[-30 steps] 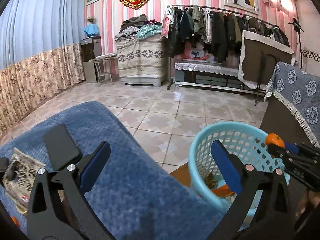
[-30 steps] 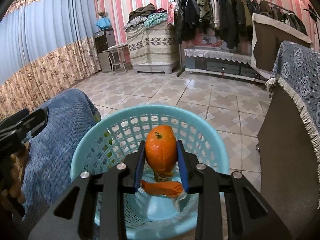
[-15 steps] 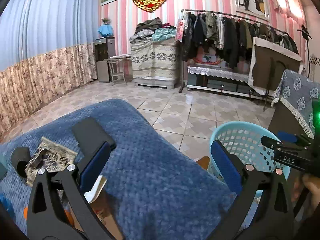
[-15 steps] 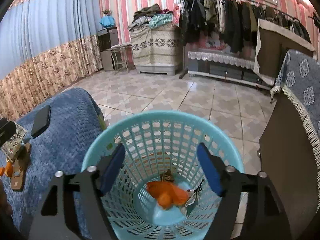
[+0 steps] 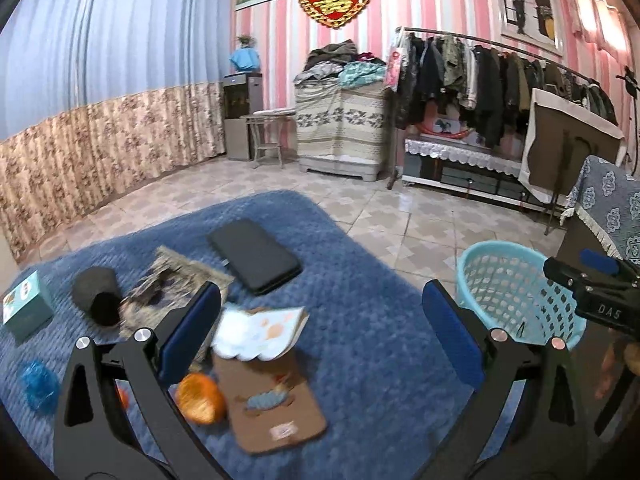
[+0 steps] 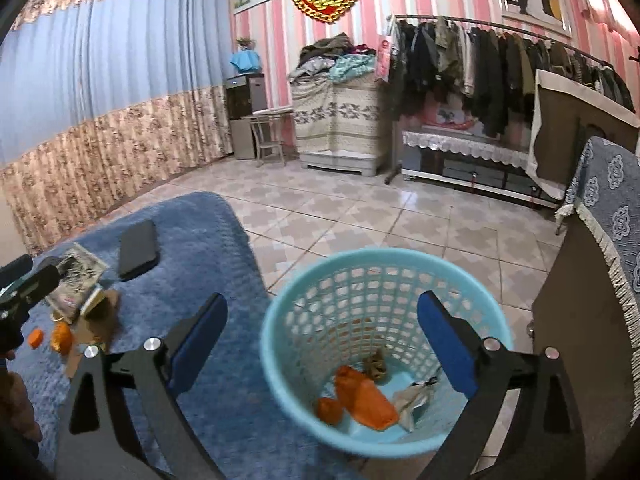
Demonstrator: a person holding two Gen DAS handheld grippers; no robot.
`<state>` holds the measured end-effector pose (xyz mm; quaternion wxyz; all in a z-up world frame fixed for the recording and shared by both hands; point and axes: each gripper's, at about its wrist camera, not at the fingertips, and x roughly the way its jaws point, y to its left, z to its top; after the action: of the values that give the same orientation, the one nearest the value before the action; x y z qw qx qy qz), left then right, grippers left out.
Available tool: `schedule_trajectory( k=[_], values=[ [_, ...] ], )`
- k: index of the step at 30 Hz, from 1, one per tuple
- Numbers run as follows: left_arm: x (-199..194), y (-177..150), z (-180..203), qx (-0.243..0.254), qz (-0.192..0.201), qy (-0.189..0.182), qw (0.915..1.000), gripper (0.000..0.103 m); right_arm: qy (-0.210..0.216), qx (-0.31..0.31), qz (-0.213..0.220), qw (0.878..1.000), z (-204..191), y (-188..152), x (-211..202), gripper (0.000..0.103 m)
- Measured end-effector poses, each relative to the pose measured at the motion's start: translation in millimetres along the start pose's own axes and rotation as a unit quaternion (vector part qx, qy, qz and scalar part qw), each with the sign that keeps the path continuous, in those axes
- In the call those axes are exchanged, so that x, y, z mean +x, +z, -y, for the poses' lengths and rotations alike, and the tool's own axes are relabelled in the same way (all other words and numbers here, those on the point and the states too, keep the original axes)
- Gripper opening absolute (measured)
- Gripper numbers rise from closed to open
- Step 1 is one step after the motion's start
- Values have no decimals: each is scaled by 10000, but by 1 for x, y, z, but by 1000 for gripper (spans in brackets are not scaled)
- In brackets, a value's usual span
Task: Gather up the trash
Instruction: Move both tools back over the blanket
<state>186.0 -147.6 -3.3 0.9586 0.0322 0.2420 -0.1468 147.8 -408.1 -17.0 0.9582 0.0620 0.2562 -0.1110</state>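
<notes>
1. Right gripper (image 6: pixel 320 332): the jaws have just been opening and now stand spread wide, with nothing between the pads. The light blue basket (image 6: pixel 280 380) sits below and ahead of them; the right jaw covers part of its far right rim.
2. Basket contents, seen between the right jaws: an orange peel piece (image 6: pixel 366 394), a small round orange lump (image 6: pixel 329 410) blurred beyond telling what it is, a brown scrap (image 6: pixel 375 364) and a pale crumpled wrapper (image 6: pixel 414 398). The basket bottom is cut off by the jaw frame at the lower edge.
3. Left gripper (image 5: pixel 320 328): jaws spread wide, gripping nothing. They hang over the blue blanket (image 5: pixel 380 340).
4. Between the left jaws, nearer the left one: an open card packet (image 5: pixel 264 368) and an orange peel (image 5: pixel 200 398), partly hidden by the left jaw and blurred. A second orange scrap (image 5: pixel 122 398) shows only as a sliver behind that jaw's frame.
5. Ahead of the left jaw: a black phone (image 5: pixel 256 256), a patterned paper (image 5: pixel 176 280) and a dark cup (image 5: pixel 98 296) lying on its side.
6. Outside the left jaw: a teal box (image 5: pixel 26 306), cut off at the edge, and a blue crinkled object (image 5: pixel 38 386), too blurred to identify.
</notes>
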Motion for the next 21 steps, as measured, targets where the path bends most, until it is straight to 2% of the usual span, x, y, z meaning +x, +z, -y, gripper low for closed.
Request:
schedule_trajectory(
  k=[3,9,17,21],
  values=[
    [-8,-9,-19,-146,-155,64,9998,98,53,-66,5,10000,-16,-6,-3,96],
    [-29,-26,-56,-285,-98,594,9978,98,206,-138,-1,9997,-44,-17,-8,96],
    [-46,-45,-96,-611,-207,945,9934,98,527,-403,69,9978,-85,-27,-20,99],
    [-54,-58,-114,-724,-292,1144,9904,98,556,-501,27,9972,-99,-32,-20,99]
  ],
)
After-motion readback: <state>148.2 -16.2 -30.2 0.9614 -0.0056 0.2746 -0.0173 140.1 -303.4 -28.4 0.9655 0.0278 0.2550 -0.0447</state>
